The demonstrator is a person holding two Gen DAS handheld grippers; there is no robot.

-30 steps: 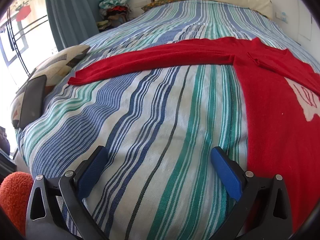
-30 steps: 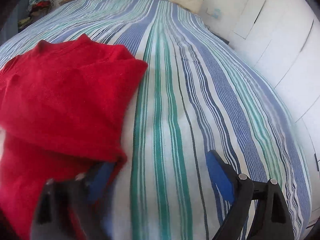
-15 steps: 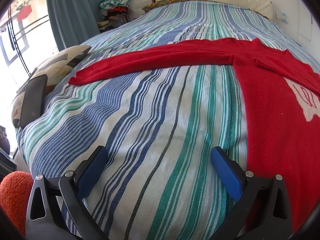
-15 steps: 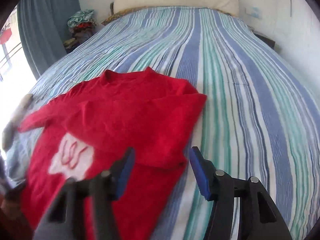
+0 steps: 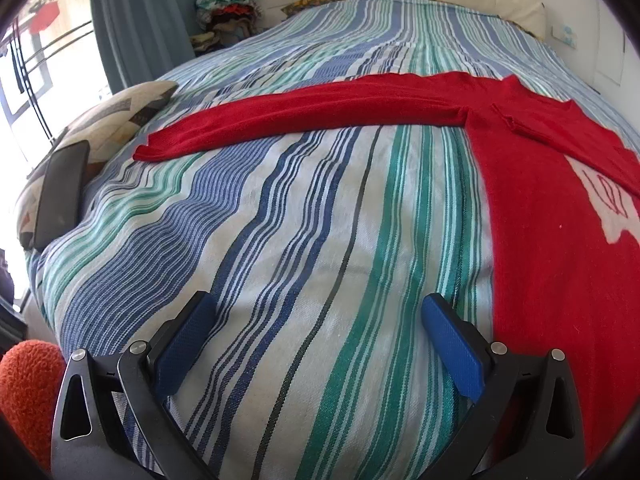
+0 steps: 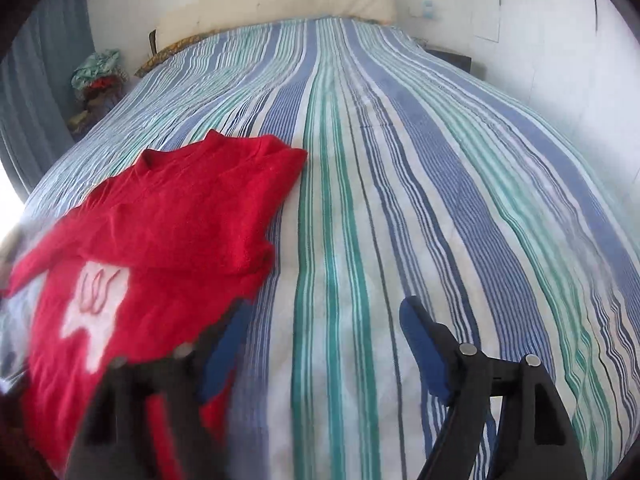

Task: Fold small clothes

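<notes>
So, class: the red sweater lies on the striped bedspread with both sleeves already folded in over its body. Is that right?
Not quite. Only one sleeve is folded in over the red sweater. The other sleeve still lies stretched straight out across the striped bedspread, as the left wrist view shows.

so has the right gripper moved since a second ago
Yes. The right gripper has pulled back off the red sweater, its jaws just reopened and empty; the headboard cushion has come into view.
</notes>
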